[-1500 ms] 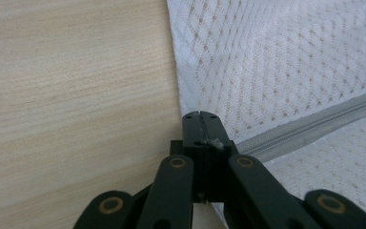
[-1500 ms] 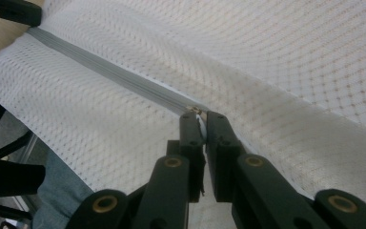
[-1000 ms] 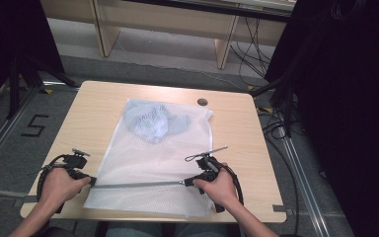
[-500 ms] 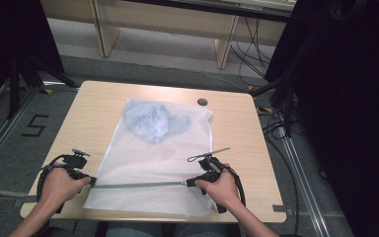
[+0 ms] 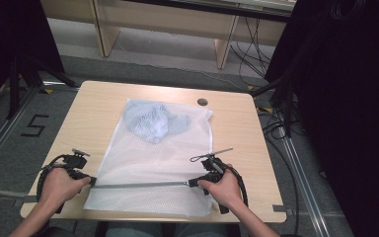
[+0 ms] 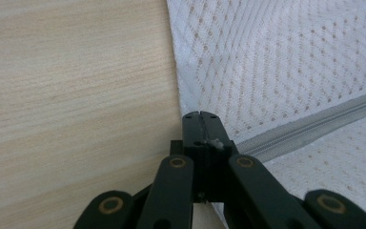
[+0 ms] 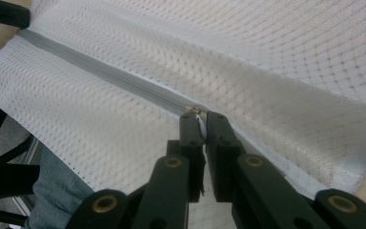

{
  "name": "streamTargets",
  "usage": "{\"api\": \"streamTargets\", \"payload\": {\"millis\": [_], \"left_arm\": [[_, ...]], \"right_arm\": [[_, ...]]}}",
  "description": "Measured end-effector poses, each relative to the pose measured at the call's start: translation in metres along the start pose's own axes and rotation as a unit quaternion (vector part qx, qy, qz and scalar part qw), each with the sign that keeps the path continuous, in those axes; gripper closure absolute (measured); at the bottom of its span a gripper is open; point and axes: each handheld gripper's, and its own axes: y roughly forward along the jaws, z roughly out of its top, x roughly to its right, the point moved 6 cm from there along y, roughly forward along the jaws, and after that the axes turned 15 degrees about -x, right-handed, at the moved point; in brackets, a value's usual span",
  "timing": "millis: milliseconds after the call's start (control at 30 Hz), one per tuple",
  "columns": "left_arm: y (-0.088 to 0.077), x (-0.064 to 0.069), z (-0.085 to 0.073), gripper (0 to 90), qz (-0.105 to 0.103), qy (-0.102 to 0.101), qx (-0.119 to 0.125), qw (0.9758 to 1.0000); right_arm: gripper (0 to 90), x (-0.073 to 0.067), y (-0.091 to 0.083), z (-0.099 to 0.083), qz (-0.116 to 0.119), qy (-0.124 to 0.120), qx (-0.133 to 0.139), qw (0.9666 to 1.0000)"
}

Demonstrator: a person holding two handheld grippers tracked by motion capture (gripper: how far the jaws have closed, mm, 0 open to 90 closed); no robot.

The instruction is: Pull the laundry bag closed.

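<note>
A white mesh laundry bag [image 5: 153,163] lay flat on the table [image 5: 94,106], its grey zipper [image 5: 138,185] running parallel to the near edge. The left gripper [image 5: 90,180] was closed on the zipper's end at the bag's left edge [image 6: 205,143]; the right gripper [image 5: 193,182] was closed on the zipper pull [image 7: 194,110] toward the near right corner. Bundled clothing [image 5: 150,121] sat inside toward the far edge. Risks, as judged: the small pull could slip from the jaws, or mesh could snag if the left anchor gave slack.
</note>
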Motion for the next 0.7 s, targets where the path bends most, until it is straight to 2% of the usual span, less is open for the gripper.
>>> {"api": "streamTargets", "payload": {"millis": [233, 267, 300, 367, 500, 533, 567, 633, 667, 700], "left_arm": [[0.0000, 0.0000, -0.0001, 89.9, 0.000, 0.000, 0.000, 1.0000], [0.0000, 0.0001, 0.0000, 89.8, 0.000, 0.000, 0.000, 1.0000], [0.0000, 0.0001, -0.0001, 89.8, 0.000, 0.000, 0.000, 1.0000], [0.0001, 0.0000, 0.0000, 89.9, -0.001, 0.000, 0.002, 1.0000], [0.0000, 0.0000, -0.0001, 89.9, 0.000, 0.000, 0.000, 1.0000], [0.0000, 0.0000, -0.0001, 89.8, 0.000, 0.000, 0.000, 1.0000], [0.0000, 0.0001, 0.0000, 89.9, 0.000, 0.000, 0.000, 1.0000], [0.0000, 0.0000, 0.0000, 89.9, 0.000, 0.000, 0.000, 1.0000], [0.0000, 0.0000, -0.0001, 89.9, -0.001, 0.000, 0.000, 1.0000], [0.0000, 0.0000, -0.0001, 89.9, -0.001, 0.000, 0.000, 1.0000]], "right_arm": [[86.8, 0.0009, -0.0003, -0.0007, -0.002, 0.000, 0.001, 1.0000], [86.8, 0.0004, -0.0010, -0.0009, 0.002, 0.006, 0.001, 1.0000], [86.8, 0.0036, -0.0007, 0.0005, -0.007, -0.015, 0.008, 0.9998], [86.8, 0.0039, -0.0009, -0.0005, -0.001, -0.016, 0.003, 0.9999], [86.8, 0.0044, -0.0004, -0.0011, 0.002, -0.015, 0.004, 0.9999], [86.8, 0.0045, -0.0011, -0.0025, 0.001, -0.001, 0.002, 1.0000], [86.7, 0.0044, -0.0015, -0.0026, -0.003, 0.002, 0.003, 1.0000], [86.8, 0.0043, -0.0020, -0.0030, 0.000, 0.003, 0.002, 1.0000], [86.8, 0.0062, -0.0014, -0.0023, -0.002, -0.014, 0.005, 0.9999], [86.7, 0.0060, -0.0025, -0.0030, -0.006, -0.004, 0.003, 1.0000]]}}
